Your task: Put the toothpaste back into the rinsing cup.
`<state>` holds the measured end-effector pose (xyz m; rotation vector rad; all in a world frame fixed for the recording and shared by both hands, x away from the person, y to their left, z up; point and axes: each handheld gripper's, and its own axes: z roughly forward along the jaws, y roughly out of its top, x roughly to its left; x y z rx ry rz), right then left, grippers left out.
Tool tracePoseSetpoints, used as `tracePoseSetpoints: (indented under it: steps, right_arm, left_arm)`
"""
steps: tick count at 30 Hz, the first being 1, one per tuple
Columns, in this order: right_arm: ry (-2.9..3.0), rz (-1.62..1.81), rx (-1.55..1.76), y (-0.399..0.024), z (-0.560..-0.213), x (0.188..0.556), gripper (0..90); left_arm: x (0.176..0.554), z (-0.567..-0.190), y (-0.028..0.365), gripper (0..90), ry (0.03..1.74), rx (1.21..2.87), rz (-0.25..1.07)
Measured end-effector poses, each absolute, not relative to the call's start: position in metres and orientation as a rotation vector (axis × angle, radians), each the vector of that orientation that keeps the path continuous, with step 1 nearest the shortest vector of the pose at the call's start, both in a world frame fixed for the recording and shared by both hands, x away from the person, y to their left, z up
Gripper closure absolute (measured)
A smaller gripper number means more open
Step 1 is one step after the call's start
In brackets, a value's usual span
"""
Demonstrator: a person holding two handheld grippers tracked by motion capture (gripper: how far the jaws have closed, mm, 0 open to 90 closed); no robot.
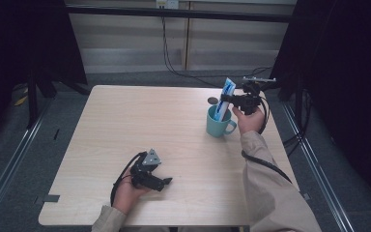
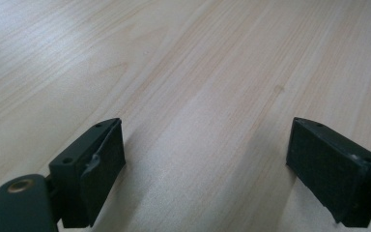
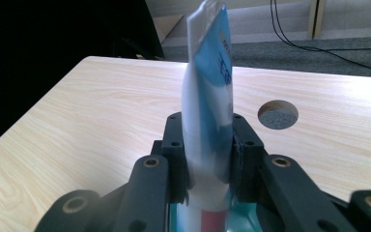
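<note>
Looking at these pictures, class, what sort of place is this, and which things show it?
Probably a lab set up for recording: a bare wooden table with a cable hole, dark curtains on both sides, and loose cables on grey carpet.

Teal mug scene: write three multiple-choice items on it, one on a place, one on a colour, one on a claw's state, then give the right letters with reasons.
1. Where does the mug stand on the table?
A. far right part
B. near left corner
C. dead centre

2. What colours is the tube?
A. red and black
B. blue and white
C. all yellow

3. How is the left claw?
A. shut on the tube
B. shut on the mug
C. open over bare wood

Key: 1 A, the high view shows it by the person's right hand. 2 B, the right gripper view shows those colours, with the right claw clamped on it. 3 C, its jaws stand wide apart with nothing between.
</note>
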<state>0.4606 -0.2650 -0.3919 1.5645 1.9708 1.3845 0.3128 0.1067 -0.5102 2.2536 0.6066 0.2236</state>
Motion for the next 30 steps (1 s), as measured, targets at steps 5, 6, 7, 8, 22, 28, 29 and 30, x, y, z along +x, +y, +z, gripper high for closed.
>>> tracePoseSetpoints:
  steps: [5,6,7,8,22,28,29,30]
  right_arm:
    - [1.976,1.370,1.570,-0.265,-0.396,0.460,72.5]
    - [1.977,1.366,1.570,-0.265,-0.397,0.460,72.5]
    - [1.976,1.368,1.567,-0.265,-0.397,0.459,72.4]
    - [1.973,1.377,1.566,-0.266,-0.398,0.459,72.4]
    - [1.976,1.338,1.570,-0.270,-0.397,0.458,71.2]
    - [1.963,1.342,1.582,-0.276,-0.398,0.456,70.6]
    - [1.963,1.342,1.582,-0.276,-0.398,0.456,70.6]
    - [1.961,1.341,1.581,-0.277,-0.398,0.456,70.5]
  left_arm:
    - [0.313,-0.510,0.107,13.4,0.603,2.258,0.224]
    - [0.313,-0.510,0.107,13.4,0.603,2.257,0.224]
    - [0.313,-0.510,0.107,13.5,0.602,2.260,0.222]
    - [0.313,-0.510,0.107,13.5,0.602,2.260,0.222]
    - [0.313,-0.510,0.107,13.7,0.603,2.258,0.223]
    - [0.313,-0.510,0.107,13.9,0.603,2.258,0.223]
    - [0.313,-0.510,0.107,13.9,0.603,2.258,0.223]
    - [0.313,-0.510,0.107,13.9,0.603,2.259,0.223]
